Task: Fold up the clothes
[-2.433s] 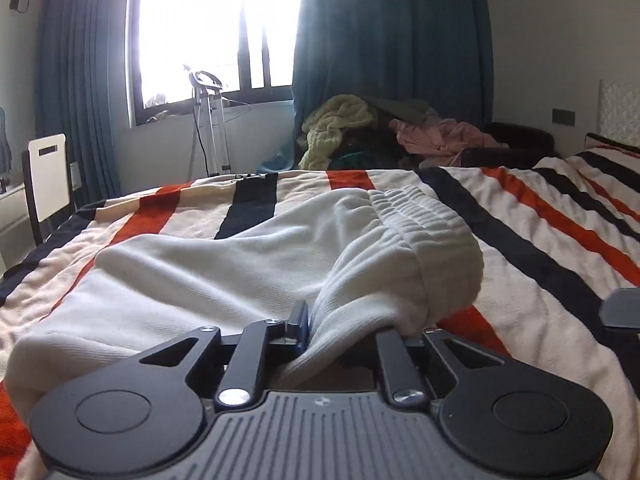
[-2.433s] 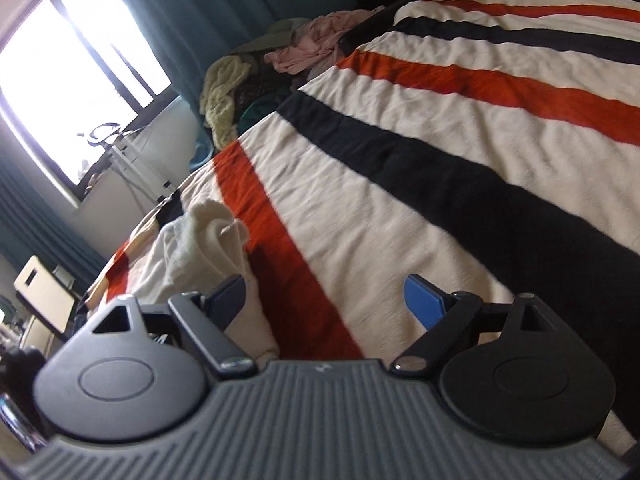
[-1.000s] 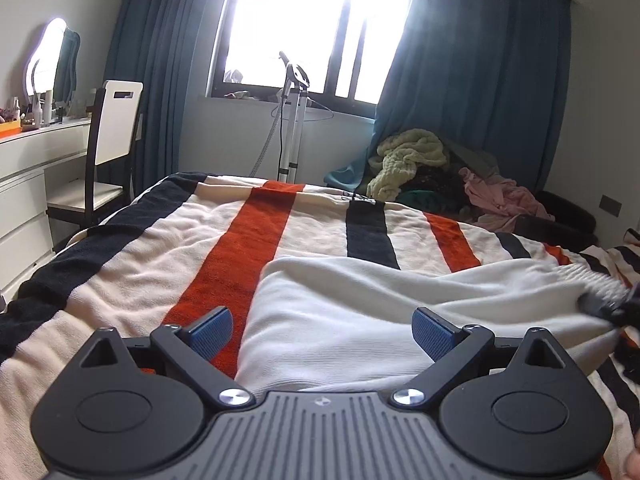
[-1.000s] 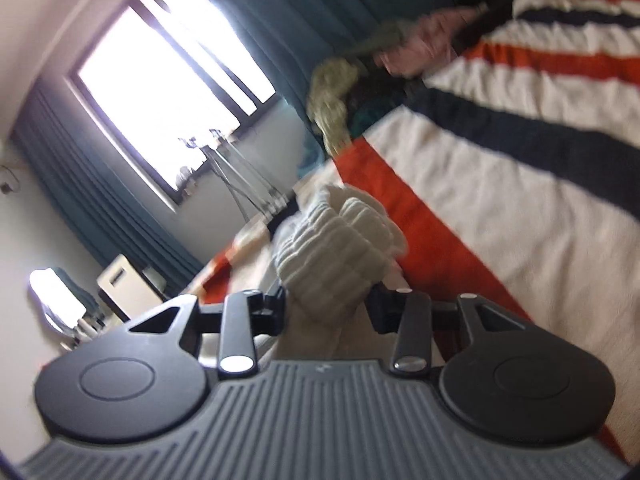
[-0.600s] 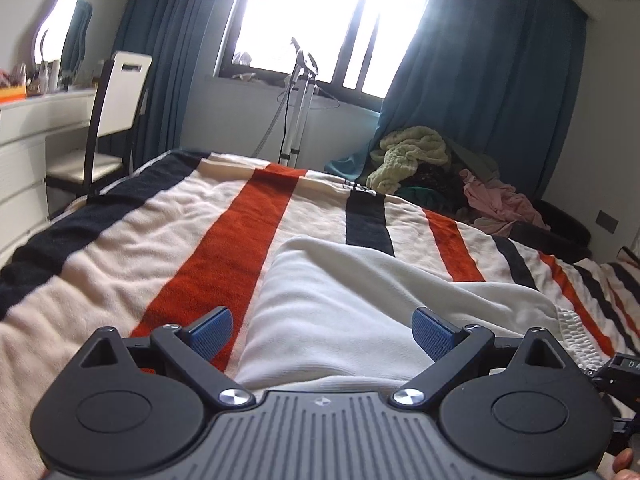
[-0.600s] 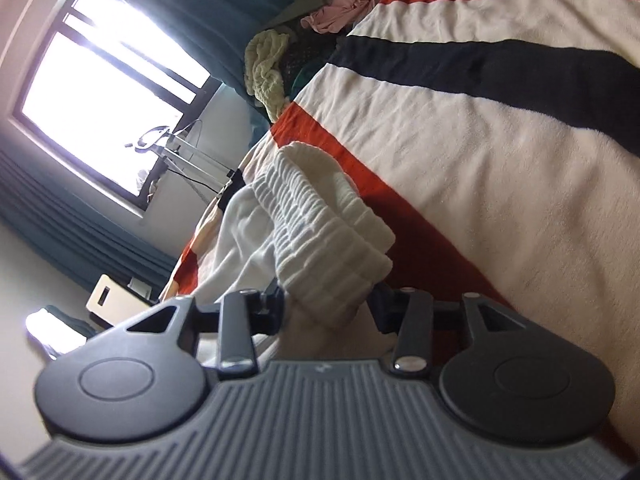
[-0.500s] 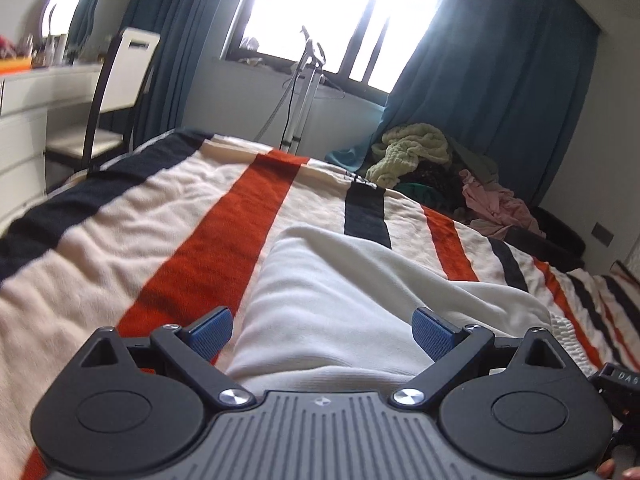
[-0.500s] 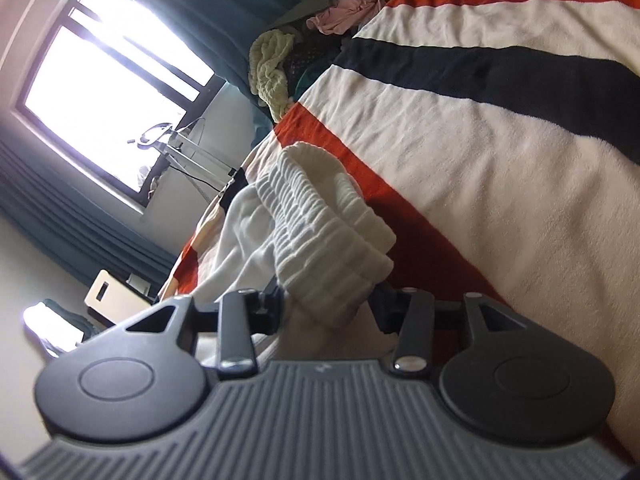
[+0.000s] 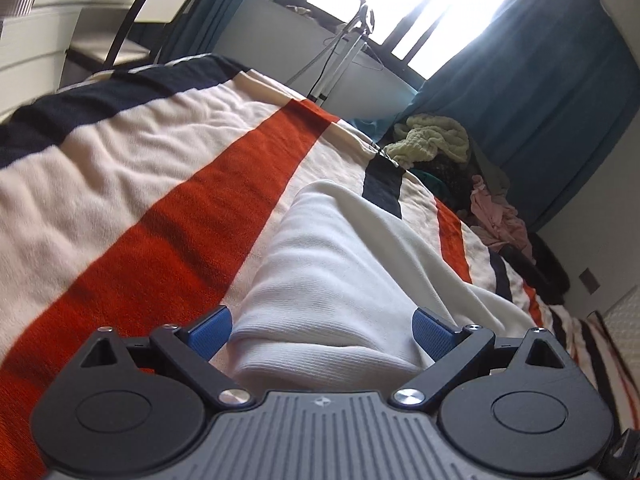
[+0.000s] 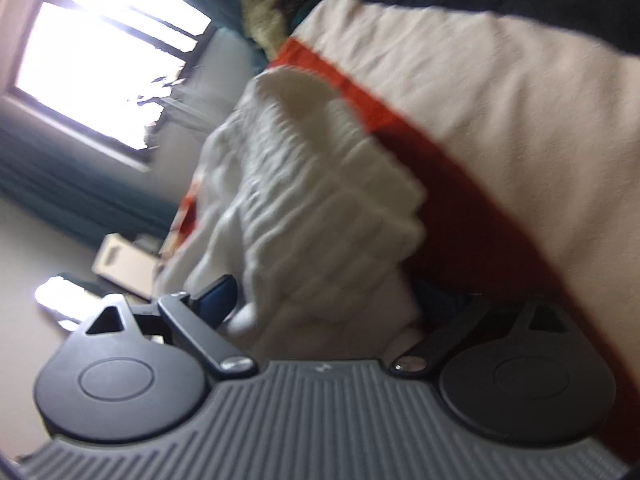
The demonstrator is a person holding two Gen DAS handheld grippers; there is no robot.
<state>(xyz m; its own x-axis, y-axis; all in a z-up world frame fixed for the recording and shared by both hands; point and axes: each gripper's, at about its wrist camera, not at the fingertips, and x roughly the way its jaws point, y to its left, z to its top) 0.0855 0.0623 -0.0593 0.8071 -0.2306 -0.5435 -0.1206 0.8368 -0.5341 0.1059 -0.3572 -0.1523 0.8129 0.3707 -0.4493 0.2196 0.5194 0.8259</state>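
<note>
A white knit garment (image 9: pixel 332 264) lies folded lengthwise on the striped bed cover (image 9: pixel 120 184). My left gripper (image 9: pixel 322 330) is open low over the bed, and the garment's folded near end sits between its blue pads (image 9: pixel 210 330) without being pinched. In the blurred right wrist view, the garment's ribbed waistband (image 10: pixel 320 184) is bunched between the fingers of my right gripper (image 10: pixel 326 300). Those jaws are opening, and the left pad (image 10: pixel 218 300) stands off the cloth. The right pad is in shadow against the red stripe of the bed cover (image 10: pixel 500 100).
A heap of clothes (image 9: pixel 436 148) with a pink garment (image 9: pixel 496 216) lies beyond the bed's far corner under the blue curtains. A garment steamer stand (image 9: pixel 344 52) is at the window. A white desk and chair (image 9: pixel 100 0) stand on the left.
The right gripper's jaws have spread and let go of the ribbed waistband. Both grippers have sunk closer to the bed and rolled. The left gripper stays open.
</note>
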